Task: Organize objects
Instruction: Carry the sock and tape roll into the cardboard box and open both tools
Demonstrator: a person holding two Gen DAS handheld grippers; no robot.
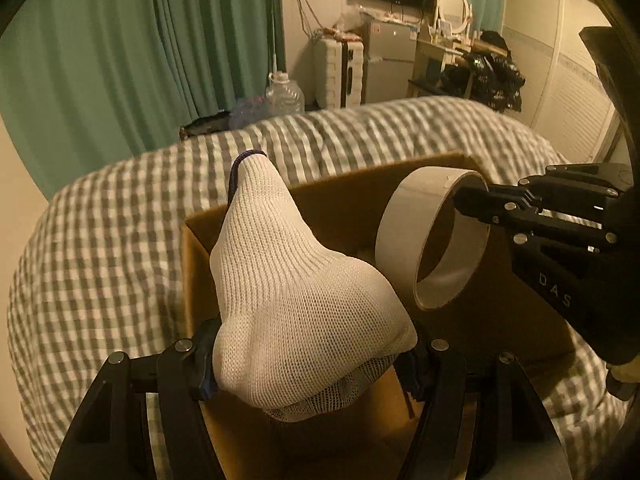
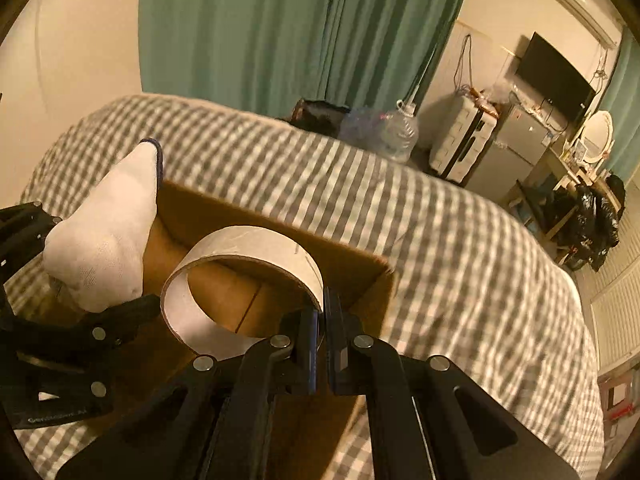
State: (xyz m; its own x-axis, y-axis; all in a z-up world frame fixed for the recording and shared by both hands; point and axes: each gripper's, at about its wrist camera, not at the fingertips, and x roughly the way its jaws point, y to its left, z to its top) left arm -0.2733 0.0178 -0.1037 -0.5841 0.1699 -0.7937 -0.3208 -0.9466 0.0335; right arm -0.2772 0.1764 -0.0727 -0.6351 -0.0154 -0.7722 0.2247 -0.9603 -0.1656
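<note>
My left gripper (image 1: 310, 356) is shut on a white knitted glove (image 1: 288, 296) with a dark cuff and holds it over the open brown cardboard box (image 1: 332, 200). My right gripper (image 2: 322, 320) is shut on the wall of a white cardboard ring (image 2: 240, 276) and holds it above the box (image 2: 372, 268). In the left wrist view the ring (image 1: 404, 216) hangs at the right with the right gripper (image 1: 472, 200) pinching its rim. In the right wrist view the glove (image 2: 104, 236) and the left gripper (image 2: 92, 316) are at the left.
The box sits on a bed with a grey-and-white checked cover (image 1: 100, 248). Beyond the bed are green curtains (image 1: 120, 48), a water jug (image 1: 284, 96), a white suitcase (image 1: 340, 72), a small fridge (image 1: 390, 60) and a dressing table (image 1: 452, 40).
</note>
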